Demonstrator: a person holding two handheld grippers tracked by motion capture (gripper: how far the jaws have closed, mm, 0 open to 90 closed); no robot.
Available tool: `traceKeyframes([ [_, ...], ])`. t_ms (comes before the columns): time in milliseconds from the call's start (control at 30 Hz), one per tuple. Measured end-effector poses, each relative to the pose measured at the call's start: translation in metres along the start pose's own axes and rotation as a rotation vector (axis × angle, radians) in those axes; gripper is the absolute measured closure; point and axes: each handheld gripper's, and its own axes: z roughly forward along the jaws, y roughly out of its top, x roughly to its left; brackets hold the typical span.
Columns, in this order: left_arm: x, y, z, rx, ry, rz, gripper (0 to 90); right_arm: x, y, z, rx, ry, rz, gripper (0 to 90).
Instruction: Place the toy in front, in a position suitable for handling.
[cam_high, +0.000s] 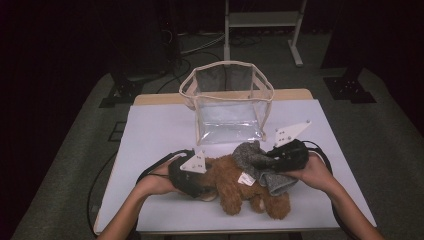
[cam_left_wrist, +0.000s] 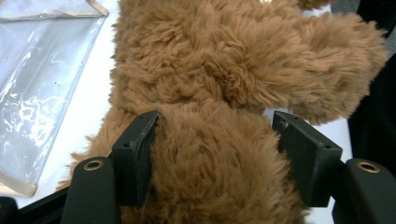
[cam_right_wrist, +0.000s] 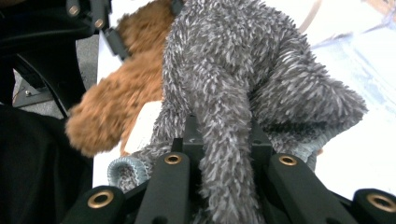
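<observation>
A brown plush teddy bear (cam_high: 235, 186) lies on the white table near its front edge. A grey fuzzy knitted garment (cam_high: 260, 165) is draped over the bear's right part. My left gripper (cam_high: 207, 187) comes in from the left, and its jaws press on a thick fold of the bear's fur (cam_left_wrist: 215, 163). My right gripper (cam_high: 272, 155) reaches in from the right and is shut on a strand of the grey garment (cam_right_wrist: 229, 84). In the right gripper view the bear (cam_right_wrist: 126, 93) lies behind the grey cloth, with a white tag (cam_right_wrist: 142, 121) on it.
A clear plastic bag with a cream trim (cam_high: 227, 100) stands open behind the bear at mid-table; its side lies flat in the left gripper view (cam_left_wrist: 37, 84). The white table top (cam_high: 160, 130) ends in a wooden strip at the back. A metal stand is on the floor beyond.
</observation>
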Motion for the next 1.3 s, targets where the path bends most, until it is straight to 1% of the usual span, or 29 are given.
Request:
traceKeyframes([
  [133, -0.003, -0.004, -0.005, -0.009, -0.010, -0.009, 33.5, -0.001, 0.007, 0.008, 0.002, 0.020, -0.003, 75.3],
  [233, -0.001, -0.004, -0.008, -0.015, -0.008, -0.011, 32.3, 0.001, 0.006, 0.014, 0.011, 0.047, 0.002, 75.3],
  [300, 0.002, 0.000, -0.009, -0.020, -0.003, -0.010, 29.5, 0.003, 0.003, 0.016, 0.015, 0.048, -0.001, 75.3],
  [367, 0.005, 0.005, -0.007, -0.024, -0.001, -0.006, 28.2, 0.006, -0.001, 0.016, 0.012, 0.048, -0.002, 75.3],
  [433, 0.008, 0.010, -0.003, -0.031, 0.002, -0.013, 27.2, 0.008, -0.005, 0.015, 0.005, 0.056, 0.000, 75.3],
  [500, 0.011, 0.012, 0.001, -0.019, 0.001, -0.018, 27.4, 0.010, -0.007, 0.015, 0.000, 0.060, -0.002, 75.3],
  [567, 0.013, 0.011, 0.007, -0.001, -0.012, -0.027, 27.9, 0.011, -0.009, 0.013, 0.001, 0.064, -0.004, 75.2],
  [700, 0.011, 0.009, 0.010, 0.004, -0.016, -0.026, 30.5, 0.009, -0.007, 0.009, 0.006, 0.056, -0.005, 75.3],
  [733, 0.009, 0.009, 0.010, 0.013, -0.016, -0.019, 31.2, 0.005, -0.003, 0.005, 0.000, 0.046, -0.004, 75.3],
  [833, 0.006, 0.009, 0.009, 0.018, -0.018, -0.008, 31.4, 0.003, 0.004, 0.004, -0.005, 0.030, -0.006, 75.3],
  [967, 0.004, 0.008, 0.006, 0.015, -0.023, 0.002, 31.3, 0.002, 0.010, 0.008, -0.015, 0.025, -0.013, 75.2],
  [1000, 0.004, 0.008, 0.006, 0.015, -0.024, 0.000, 31.3, 0.002, 0.010, 0.009, -0.010, 0.026, -0.013, 75.2],
  [1067, 0.005, 0.008, 0.005, 0.010, -0.025, -0.006, 31.1, 0.002, 0.009, 0.013, -0.008, 0.039, -0.007, 75.1],
  [1100, 0.006, 0.008, 0.005, 0.007, -0.028, -0.009, 29.6, 0.003, 0.007, 0.015, -0.001, 0.046, 0.002, 75.1],
  [1167, 0.010, 0.010, 0.005, 0.001, -0.031, -0.016, 27.6, 0.005, 0.003, 0.018, 0.005, 0.049, 0.000, 75.1],
  [1200, 0.013, 0.012, 0.005, -0.002, -0.041, -0.024, 27.0, 0.006, 0.001, 0.019, 0.006, 0.051, 0.005, 75.2],
  [1300, 0.018, 0.016, 0.008, -0.008, -0.055, -0.025, 25.1, 0.008, -0.006, 0.018, -0.006, 0.064, 0.017, 75.2],
])
